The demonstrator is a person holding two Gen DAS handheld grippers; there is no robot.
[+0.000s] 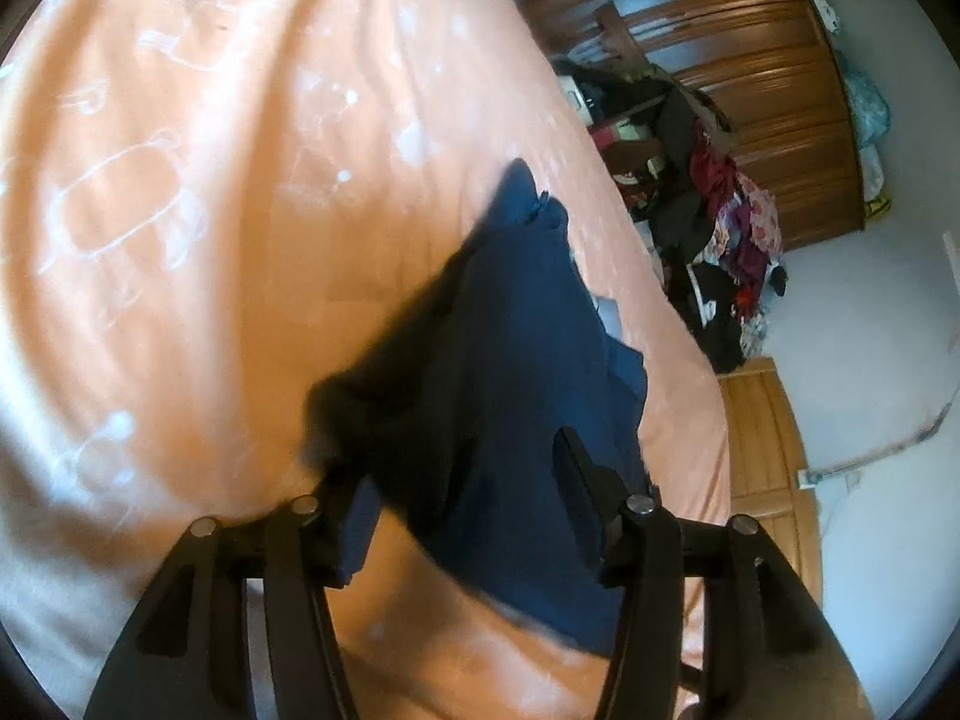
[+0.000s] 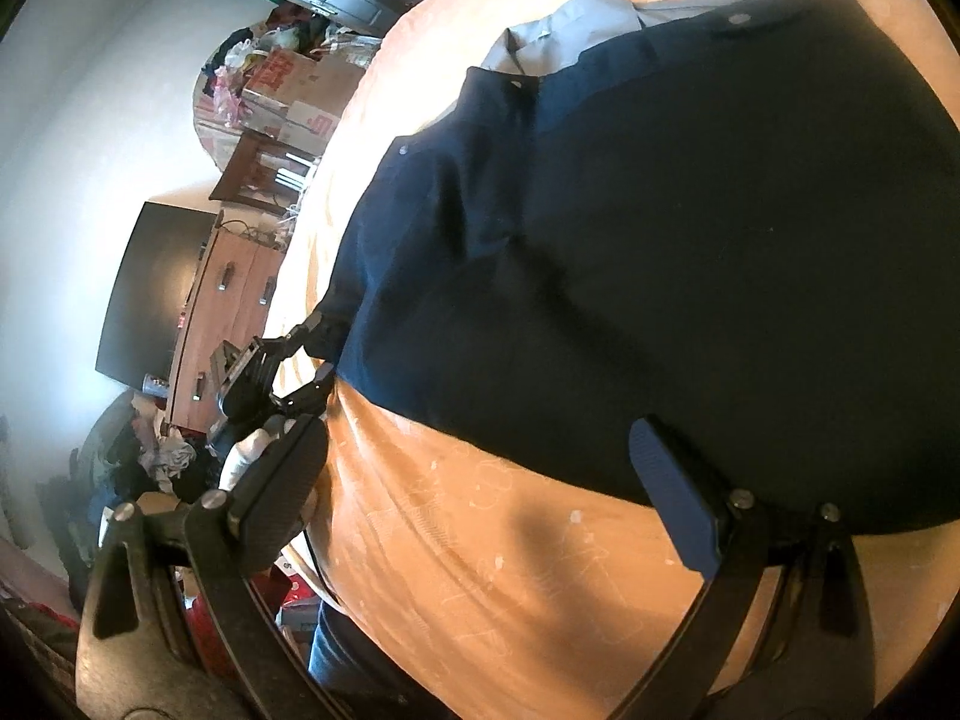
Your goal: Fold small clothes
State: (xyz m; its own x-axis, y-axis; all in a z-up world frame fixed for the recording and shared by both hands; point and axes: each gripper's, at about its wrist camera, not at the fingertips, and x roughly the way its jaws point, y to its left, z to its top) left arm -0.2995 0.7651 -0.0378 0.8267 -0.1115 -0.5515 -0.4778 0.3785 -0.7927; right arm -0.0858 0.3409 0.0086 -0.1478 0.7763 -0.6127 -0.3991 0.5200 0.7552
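From the left wrist view, the left gripper (image 1: 462,480) has its fingers set wide apart, with the navy garment (image 1: 522,372) draped between and over them; whether either pad actually pinches the cloth I cannot tell, since the motion blurs the near edge. The garment stretches ahead of the fingers across the orange bedsheet (image 1: 210,210).

From the right wrist view, the right gripper (image 2: 474,498) is wide open and holds nothing. The navy garment (image 2: 660,252) lies flat just ahead of its fingers, its lower edge close above them, and a pale garment (image 2: 564,24) peeks out at its far end. The left gripper (image 2: 300,354) sits at the cloth's left corner.

The cloth looks light, limp and non-slippery; corners and hems seem the best places to pinch.
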